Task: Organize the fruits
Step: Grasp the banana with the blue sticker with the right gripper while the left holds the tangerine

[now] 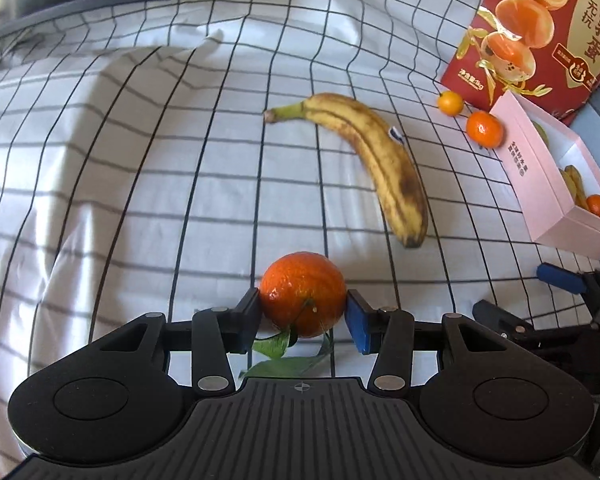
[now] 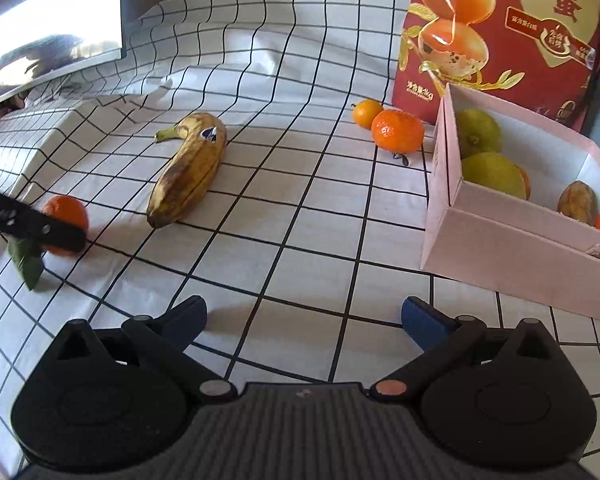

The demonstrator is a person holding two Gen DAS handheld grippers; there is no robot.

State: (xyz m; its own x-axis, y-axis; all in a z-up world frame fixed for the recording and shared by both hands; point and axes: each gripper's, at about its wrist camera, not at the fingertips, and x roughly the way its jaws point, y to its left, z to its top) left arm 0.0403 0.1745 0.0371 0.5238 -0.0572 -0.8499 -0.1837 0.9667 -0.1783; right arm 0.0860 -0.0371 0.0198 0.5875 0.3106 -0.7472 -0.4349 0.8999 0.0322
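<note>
My left gripper (image 1: 302, 312) is shut on a leafy mandarin (image 1: 302, 300) low over the checked cloth; the right wrist view shows this mandarin (image 2: 66, 210) at far left behind a left finger (image 2: 40, 228). A spotted banana (image 1: 376, 156) lies just beyond it, also in the right wrist view (image 2: 190, 168). A mandarin (image 2: 397, 131) and a small kumquat (image 2: 365, 113) sit beside the pink box (image 2: 500, 248). My right gripper (image 2: 304, 320) is open and empty above the cloth, left of the box. The box holds green fruits (image 2: 488, 174), a banana end and a mandarin.
A tall red egg carton (image 2: 512, 32) stands behind the pink box. A dark monitor (image 2: 48, 28) is at the back left. The cloth (image 2: 300, 208) is wrinkled and raised at the back left.
</note>
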